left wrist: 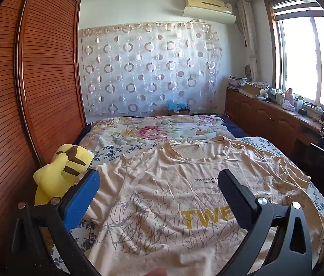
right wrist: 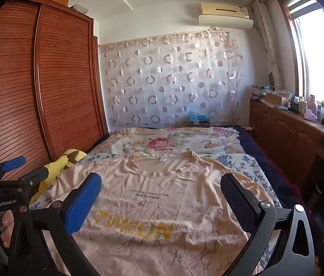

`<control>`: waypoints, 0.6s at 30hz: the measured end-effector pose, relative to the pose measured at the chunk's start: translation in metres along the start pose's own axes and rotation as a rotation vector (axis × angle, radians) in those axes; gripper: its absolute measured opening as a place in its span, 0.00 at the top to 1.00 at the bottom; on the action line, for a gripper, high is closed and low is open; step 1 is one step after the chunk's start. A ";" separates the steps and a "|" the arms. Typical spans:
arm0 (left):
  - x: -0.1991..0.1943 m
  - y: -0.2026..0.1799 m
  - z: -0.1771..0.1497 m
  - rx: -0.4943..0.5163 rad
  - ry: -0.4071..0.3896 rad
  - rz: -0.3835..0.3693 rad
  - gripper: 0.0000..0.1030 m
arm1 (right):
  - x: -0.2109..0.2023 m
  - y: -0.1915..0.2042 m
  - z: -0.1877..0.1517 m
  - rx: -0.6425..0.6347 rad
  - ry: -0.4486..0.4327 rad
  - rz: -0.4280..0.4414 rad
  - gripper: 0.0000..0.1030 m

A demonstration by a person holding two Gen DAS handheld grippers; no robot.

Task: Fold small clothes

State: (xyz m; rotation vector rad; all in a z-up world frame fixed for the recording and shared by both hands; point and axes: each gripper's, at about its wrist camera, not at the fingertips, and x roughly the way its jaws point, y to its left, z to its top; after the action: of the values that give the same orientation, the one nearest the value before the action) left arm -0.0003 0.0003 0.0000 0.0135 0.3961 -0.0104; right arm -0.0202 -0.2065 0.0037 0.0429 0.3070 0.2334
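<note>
Pre-fold: shirt lies flat, front up, on bed, left gripper and right gripper both wide open, empty, above it; next likely grab sleeve edges

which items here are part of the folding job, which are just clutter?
Job:
- beige T-shirt, spread flat on the bed, print up
- left gripper, open, over the shirt
- right gripper, open, over the shirt

Lying about:
- yellow plush toy, at the shirt's left edge
- floral quilt, beyond the collar
- blue box, by the far wall
- clutter on the windowsill cabinet
</note>
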 end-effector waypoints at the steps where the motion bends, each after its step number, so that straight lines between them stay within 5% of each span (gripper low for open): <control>1: 0.000 0.000 0.000 0.001 0.001 0.000 0.00 | 0.000 -0.001 0.000 0.007 -0.002 -0.001 0.00; 18: 0.000 0.000 0.000 0.009 0.009 0.007 0.00 | 0.000 0.000 -0.001 -0.001 0.005 -0.005 0.00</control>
State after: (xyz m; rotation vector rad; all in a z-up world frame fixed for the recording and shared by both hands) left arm 0.0001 -0.0001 0.0000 0.0235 0.4047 -0.0049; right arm -0.0209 -0.2066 0.0031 0.0409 0.3123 0.2288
